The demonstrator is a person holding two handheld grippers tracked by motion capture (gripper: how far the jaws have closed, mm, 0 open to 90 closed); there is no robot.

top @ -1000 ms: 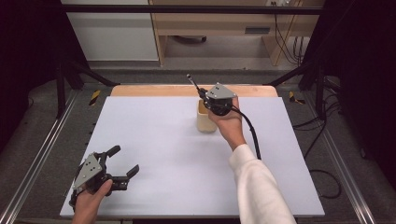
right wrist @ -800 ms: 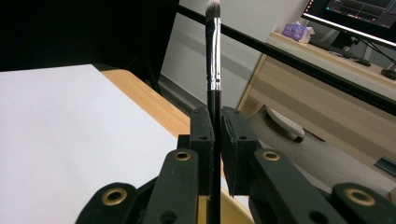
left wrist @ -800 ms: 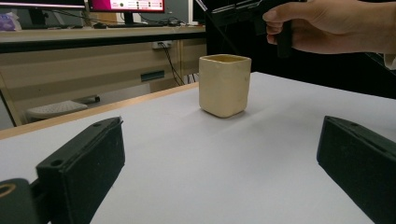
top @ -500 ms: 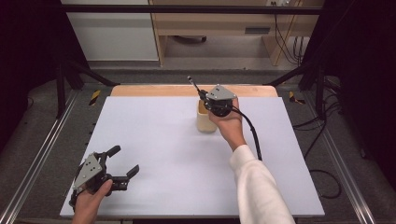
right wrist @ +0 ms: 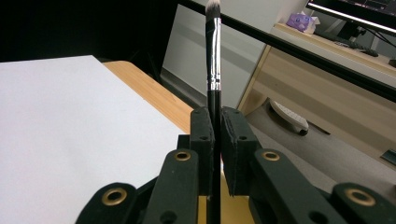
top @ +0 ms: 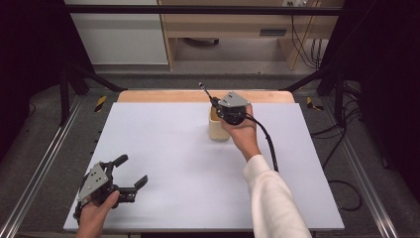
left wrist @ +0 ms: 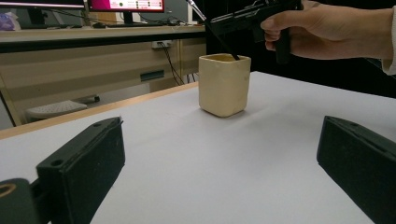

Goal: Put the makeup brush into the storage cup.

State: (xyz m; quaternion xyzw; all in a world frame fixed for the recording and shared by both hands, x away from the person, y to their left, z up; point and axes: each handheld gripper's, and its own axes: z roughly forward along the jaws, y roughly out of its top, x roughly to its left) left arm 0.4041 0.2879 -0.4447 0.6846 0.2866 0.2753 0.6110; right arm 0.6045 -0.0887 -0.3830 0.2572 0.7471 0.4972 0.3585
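A cream square cup (top: pixel 217 130) (left wrist: pixel 223 85) stands at the far middle of the white table (top: pixel 163 148). Just above it, my right gripper (top: pixel 215 103) (left wrist: pixel 224 18) (right wrist: pixel 214 135) is shut on a thin black makeup brush (top: pixel 205 93) (right wrist: pixel 213 51). The brush (left wrist: pixel 219 39) slants with its bristles up, and its handle end reaches down into the cup's mouth. My left gripper (top: pixel 132 170) (left wrist: pixel 224 149) rests near the table's front left corner. Its jaws are open and hold nothing, pointing towards the cup from well back.
A wooden strip (top: pixel 163 95) edges the table's far side. Metal rails (top: pixel 44 163) run along both sides. A wooden desk (left wrist: pixel 93 60) with monitors stands beyond. The right gripper's black cable (top: pixel 267 144) trails over the right part of the table.
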